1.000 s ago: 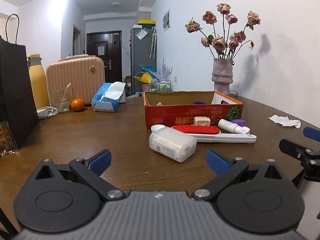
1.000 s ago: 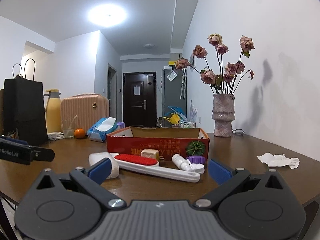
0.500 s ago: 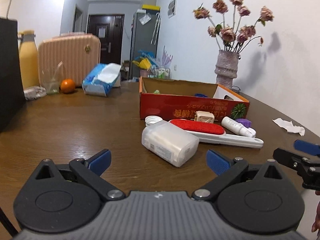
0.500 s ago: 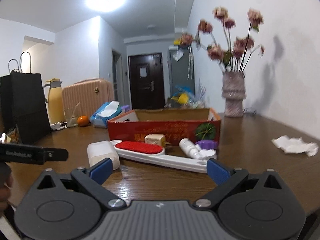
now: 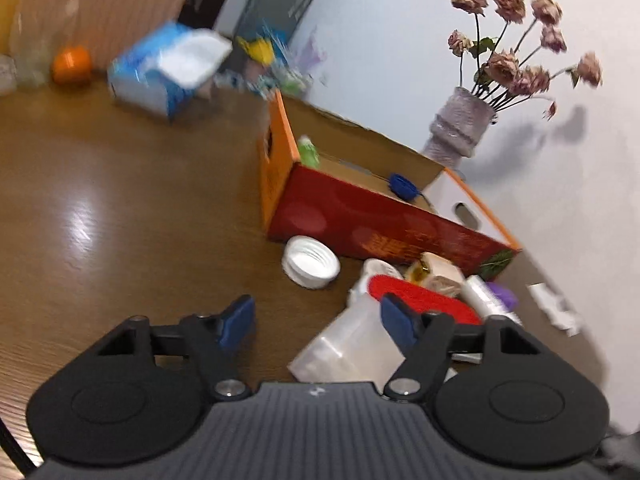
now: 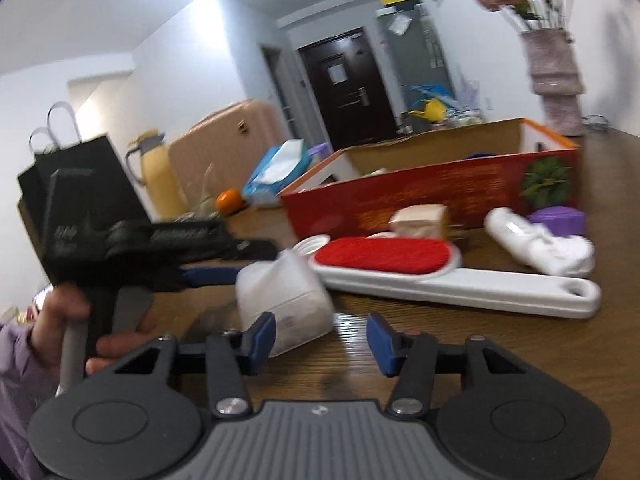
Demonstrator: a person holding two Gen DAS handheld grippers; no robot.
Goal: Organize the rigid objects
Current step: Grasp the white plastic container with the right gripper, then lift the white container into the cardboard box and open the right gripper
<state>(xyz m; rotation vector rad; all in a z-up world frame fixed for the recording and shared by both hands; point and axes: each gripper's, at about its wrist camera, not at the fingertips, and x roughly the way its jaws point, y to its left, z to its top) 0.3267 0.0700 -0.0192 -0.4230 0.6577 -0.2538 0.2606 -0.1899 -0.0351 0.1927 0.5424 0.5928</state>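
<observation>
Wooden bench (image 5: 120, 184), items as found:

- Translucent plastic container (image 6: 286, 300): lying on the bench, in front of the red cardboard box (image 5: 384, 220); neither gripper grips it.
- Left gripper (image 5: 316, 318): jaws closing, partly apart; container against the right finger, not between the pads.
- Right gripper (image 6: 322, 338): jaws closing, nothing clamped; container just beyond the left finger.
- White lint brush with red pad (image 6: 400, 258): flat, before the box.
- White screw cap (image 5: 311, 262): beside the box's front corner.
- White tube (image 6: 532, 240), purple cap (image 6: 558, 218), small beige block (image 6: 420, 220): near the box front.
- Box interior: blue object (image 5: 402, 186), green object (image 5: 308, 150).
- Vase of dried roses (image 5: 460, 128): behind the box.
</observation>
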